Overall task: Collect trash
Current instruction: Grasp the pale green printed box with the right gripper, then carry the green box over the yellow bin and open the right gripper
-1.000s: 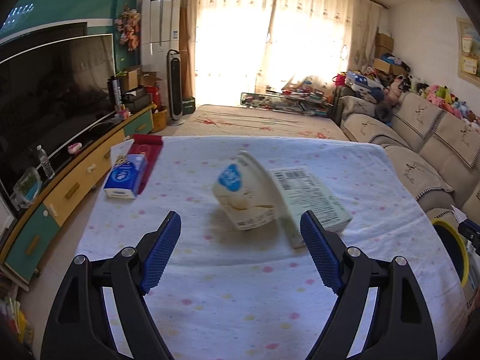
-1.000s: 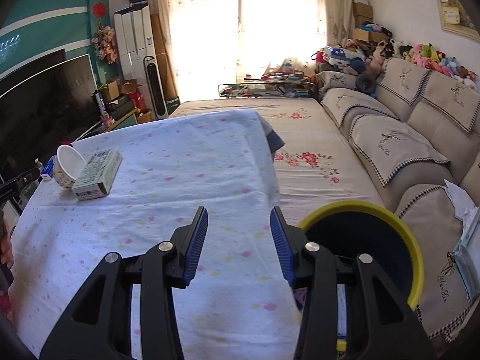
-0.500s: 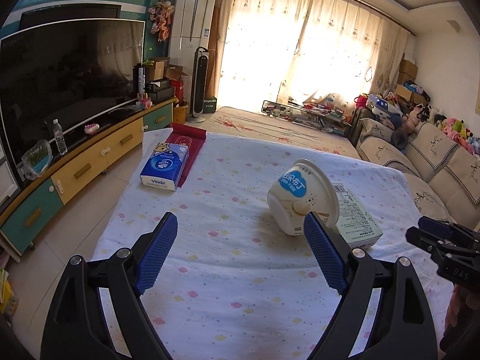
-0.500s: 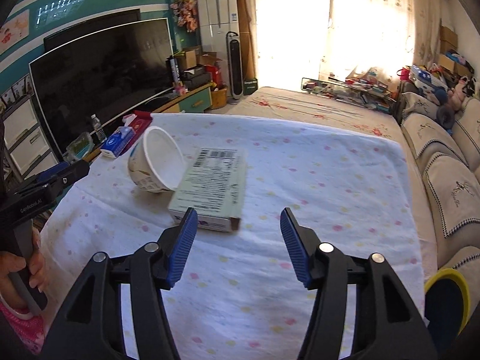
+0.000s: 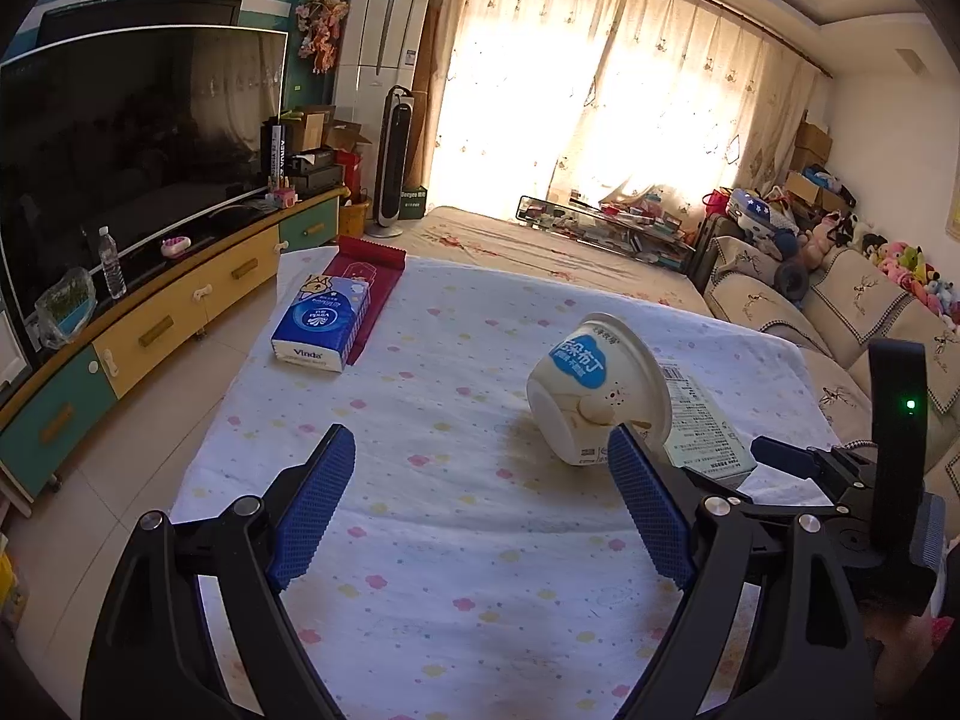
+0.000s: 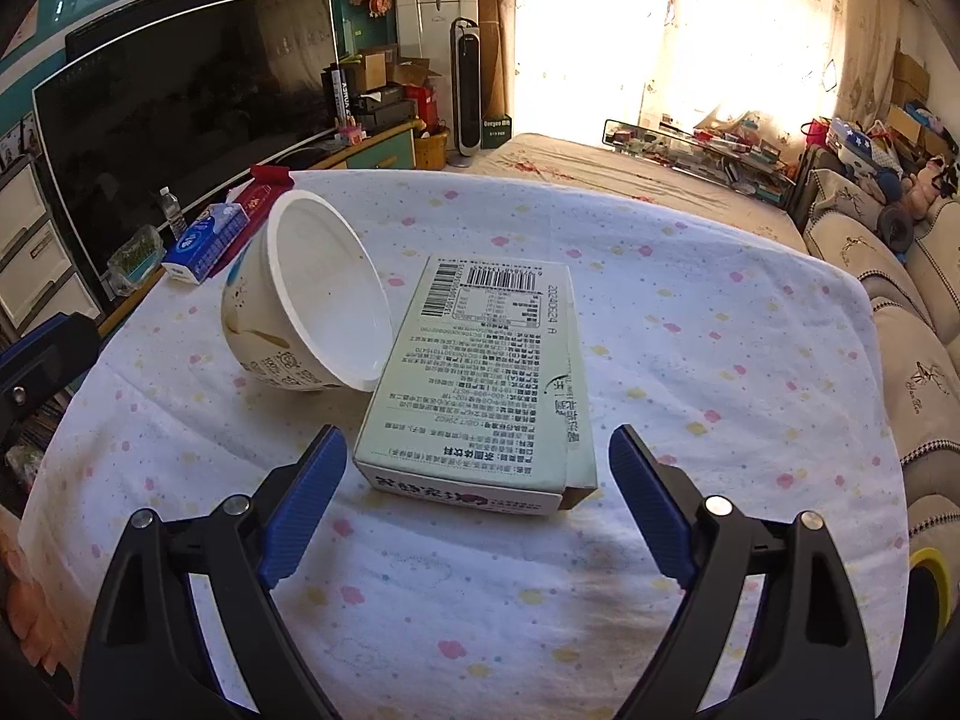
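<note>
Pale green printed cardboard box [image 6: 480, 378]: probably light, crushable (likely empty); best gripped across its width. Right gripper [image 6: 477, 501] fingers apart.

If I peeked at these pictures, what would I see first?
Probably the white cup, tipped on its side in the middle of the table, its rim leaning on a pale green box lying flat beside it. The right gripper, jaws open, faces the box. A blue tissue pack lies at the far-left corner.

Both grippers are held level with jaws spread wide and nothing between them: the left gripper [image 5: 480, 498] fills the lower frame of its view, the right gripper [image 6: 477, 495] likewise in its own.
</note>
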{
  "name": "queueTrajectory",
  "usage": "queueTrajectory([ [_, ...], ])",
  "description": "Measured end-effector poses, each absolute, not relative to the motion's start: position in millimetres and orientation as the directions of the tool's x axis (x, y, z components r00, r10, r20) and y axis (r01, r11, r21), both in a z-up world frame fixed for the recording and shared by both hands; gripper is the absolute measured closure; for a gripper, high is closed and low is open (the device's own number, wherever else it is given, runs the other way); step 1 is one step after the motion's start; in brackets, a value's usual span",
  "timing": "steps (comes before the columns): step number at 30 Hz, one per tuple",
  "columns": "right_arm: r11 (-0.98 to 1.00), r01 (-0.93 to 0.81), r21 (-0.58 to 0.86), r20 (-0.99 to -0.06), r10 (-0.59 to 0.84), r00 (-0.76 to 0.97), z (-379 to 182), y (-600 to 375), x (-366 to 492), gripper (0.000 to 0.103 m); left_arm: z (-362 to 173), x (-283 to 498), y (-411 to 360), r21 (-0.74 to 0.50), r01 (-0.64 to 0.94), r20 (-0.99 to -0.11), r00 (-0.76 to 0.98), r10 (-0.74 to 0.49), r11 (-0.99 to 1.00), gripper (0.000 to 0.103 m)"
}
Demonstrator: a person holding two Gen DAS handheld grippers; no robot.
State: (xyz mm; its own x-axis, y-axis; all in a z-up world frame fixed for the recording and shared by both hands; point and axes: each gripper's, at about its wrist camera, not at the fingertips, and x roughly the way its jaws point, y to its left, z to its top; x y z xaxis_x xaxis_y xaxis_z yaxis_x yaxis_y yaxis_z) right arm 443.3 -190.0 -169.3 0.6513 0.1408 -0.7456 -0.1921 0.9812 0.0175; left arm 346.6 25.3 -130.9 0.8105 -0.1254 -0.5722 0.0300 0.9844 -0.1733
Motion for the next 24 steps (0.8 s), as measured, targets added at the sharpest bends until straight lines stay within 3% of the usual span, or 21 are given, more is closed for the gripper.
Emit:
queueTrajectory([
  [7, 0.985, -0.174, 0.008, -0.76, 0.119, 0.639, -181.6, -183.6, 455.2, 0.018, -132.7, 346.7, 24.0, -0.177, 0.036, -0.574, 0.808, -0.133, 0.984, 0.018],
  [9, 0.985, -0.171, 0.015, -0.76, 0.122, 0.638, -181.6, -185.5, 456.1, 0.034, -132.7, 346.6, 24.2, -0.176, 0.036, -0.574, 0.808, -0.132, 0.984, 0.018],
  [24, 0.986, -0.161, 0.052, -0.682, 0.153, 0.716, -139.5, -223.8, 402.8, 0.035, -136.4, 348.0, 21.7, -0.173, 0.044, -0.578, 0.804, -0.137, 0.984, 0.018],
])
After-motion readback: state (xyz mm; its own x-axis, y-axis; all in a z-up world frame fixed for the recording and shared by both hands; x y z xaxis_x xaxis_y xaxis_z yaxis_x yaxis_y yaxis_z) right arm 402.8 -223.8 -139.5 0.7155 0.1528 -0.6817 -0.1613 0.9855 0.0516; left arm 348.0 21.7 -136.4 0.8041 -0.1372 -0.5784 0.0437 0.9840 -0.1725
